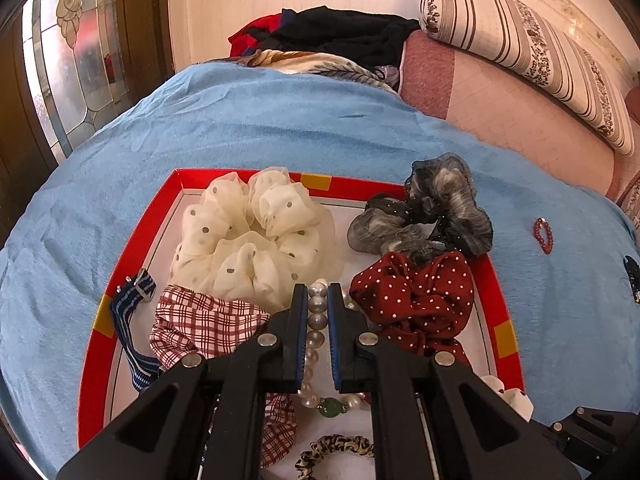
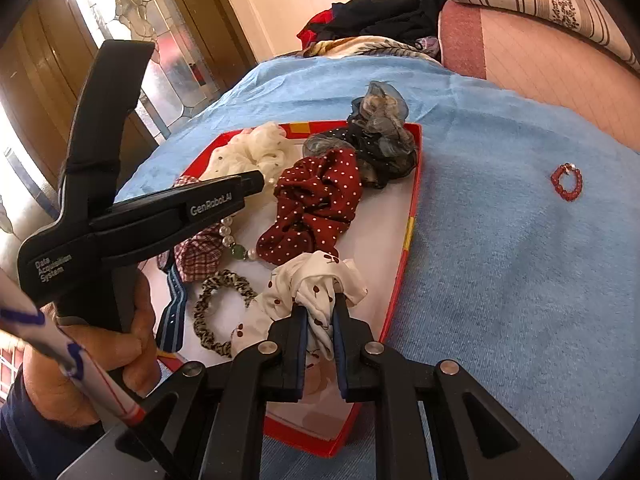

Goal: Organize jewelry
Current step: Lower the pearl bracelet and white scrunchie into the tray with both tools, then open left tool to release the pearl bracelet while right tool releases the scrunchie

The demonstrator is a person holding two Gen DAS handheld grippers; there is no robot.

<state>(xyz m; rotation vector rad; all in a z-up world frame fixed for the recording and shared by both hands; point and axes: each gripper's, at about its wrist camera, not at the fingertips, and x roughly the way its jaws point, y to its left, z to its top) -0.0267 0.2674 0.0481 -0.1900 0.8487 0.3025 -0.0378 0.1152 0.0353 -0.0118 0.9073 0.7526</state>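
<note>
Our left gripper [image 1: 318,300] has its jaws clenched on the pearls [image 1: 317,312], strand running 12 to 6. Our right gripper [image 2: 320,312] grips the cherry scrunchie [image 2: 316,288] (in the tray [image 2: 408,236]); red bracelet [image 2: 567,182] lies at 2 o'clock, nearer our right.

1. Bright, warm daylight entering through the leaded glass door [image 1: 76,68] at upper left, blown out to white in the right wrist view.
2. Soft shadows only; sharp focus across the blue blanket [image 1: 280,120].
3. Strong fisheye bending, dark vignette at corners.
</note>
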